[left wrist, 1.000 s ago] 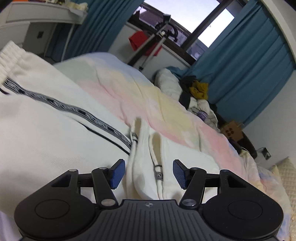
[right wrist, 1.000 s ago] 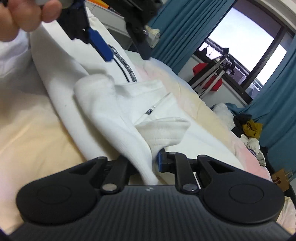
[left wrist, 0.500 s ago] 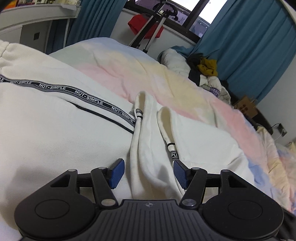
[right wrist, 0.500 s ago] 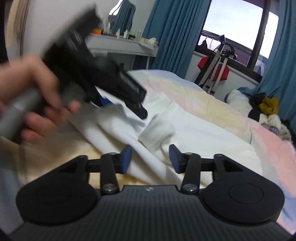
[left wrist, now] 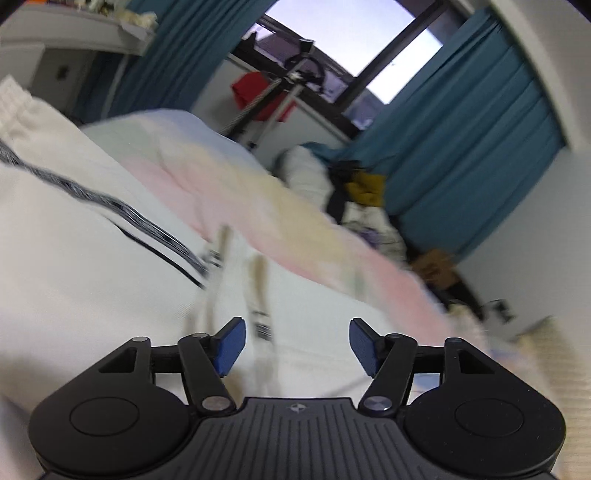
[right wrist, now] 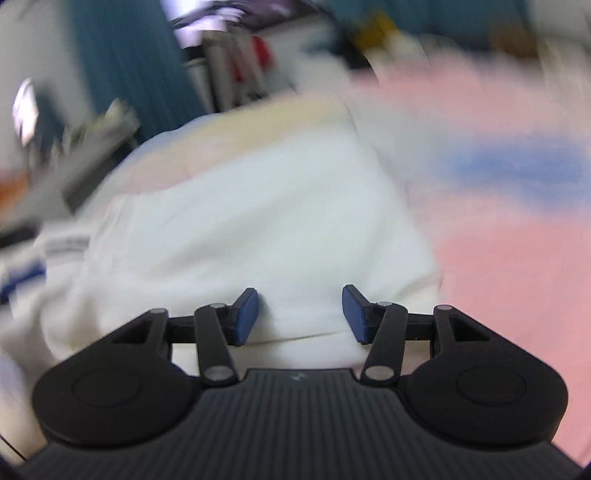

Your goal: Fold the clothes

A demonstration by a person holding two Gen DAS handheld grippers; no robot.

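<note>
A white garment (left wrist: 92, 266) with a black-and-white lettered stripe (left wrist: 122, 210) lies on the pastel bedspread (left wrist: 258, 206). My left gripper (left wrist: 295, 347) is open and empty just above its folded part, with a drawstring (left wrist: 260, 321) between the fingers. The same white garment (right wrist: 258, 229) fills the blurred right wrist view. My right gripper (right wrist: 299, 314) is open and empty, low over its near edge.
A pile of clothes (left wrist: 354, 192) lies at the far end of the bed by teal curtains (left wrist: 472, 155). A tripod with a red cloth (left wrist: 258, 96) stands under the window. A white shelf (left wrist: 74, 33) is at the upper left.
My right gripper let go of the white sleeve, opened and swung to the right over the garment. My left gripper stayed open over the folded part and tilted; both views are now blurred.
</note>
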